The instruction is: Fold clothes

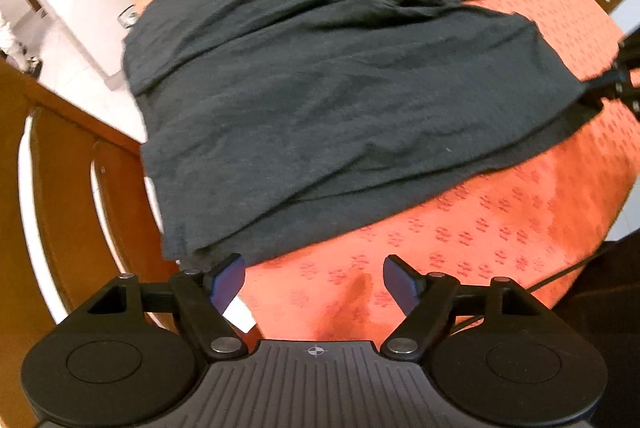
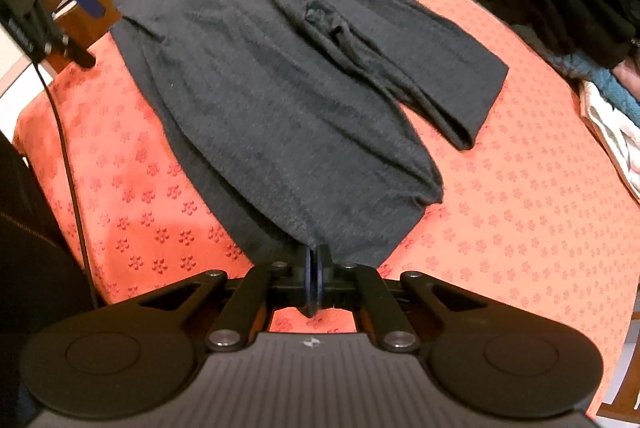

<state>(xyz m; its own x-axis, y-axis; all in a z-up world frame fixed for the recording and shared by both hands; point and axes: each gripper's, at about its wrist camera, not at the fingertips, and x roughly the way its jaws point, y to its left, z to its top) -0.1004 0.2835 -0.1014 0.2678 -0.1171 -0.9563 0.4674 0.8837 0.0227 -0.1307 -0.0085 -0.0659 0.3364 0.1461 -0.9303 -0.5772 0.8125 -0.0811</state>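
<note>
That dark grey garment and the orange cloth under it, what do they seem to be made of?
The dark grey garment looks like a soft, matte knit, perhaps cotton jersey: it drapes in loose folds and shows a fine heathered grain. The orange cloth looks like a woven tablecloth with a slight sheen; its small flower motifs repeat tone on tone, which suggests a damask-type weave, though the fibre cannot be told.

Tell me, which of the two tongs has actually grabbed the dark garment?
The right tongs: pinched shut on the dark grey garment's near edge. The left tongs gape open over the orange tablecloth.
</note>
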